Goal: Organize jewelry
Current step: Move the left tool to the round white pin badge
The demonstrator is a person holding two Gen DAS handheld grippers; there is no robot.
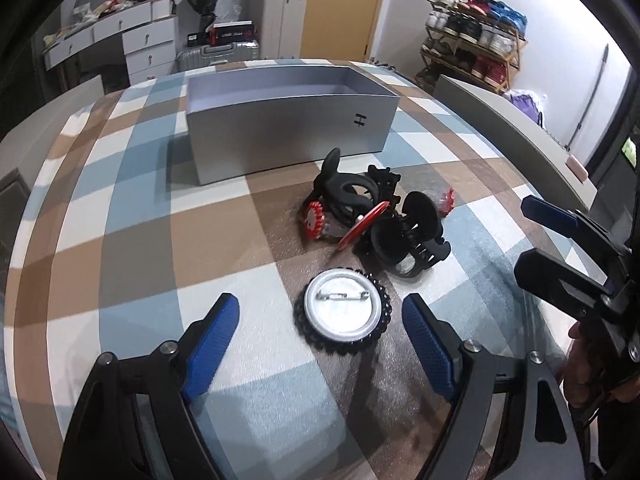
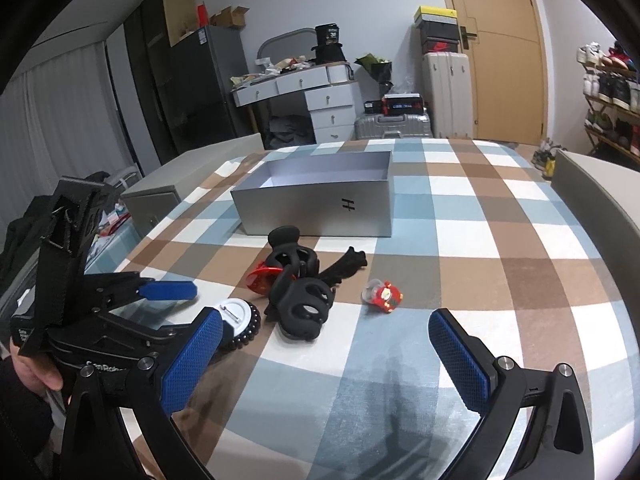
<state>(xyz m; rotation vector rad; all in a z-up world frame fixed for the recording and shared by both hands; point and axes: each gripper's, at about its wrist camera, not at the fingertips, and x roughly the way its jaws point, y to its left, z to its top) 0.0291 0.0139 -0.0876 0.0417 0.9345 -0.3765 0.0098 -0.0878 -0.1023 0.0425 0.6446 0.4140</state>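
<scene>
An open grey box stands on the checked tablecloth, also in the right wrist view. In front of it lies a pile of black hair claws with red badges. A round pin badge with a black beaded rim lies face down, nearest the left gripper. My left gripper is open and empty, its fingers on either side of that badge, just short of it. My right gripper is open and empty, in front of the claws. A small red ornament lies to their right.
The table has grey chair backs on the left and on the right. Behind are a white dresser, suitcases, a door and a shoe rack.
</scene>
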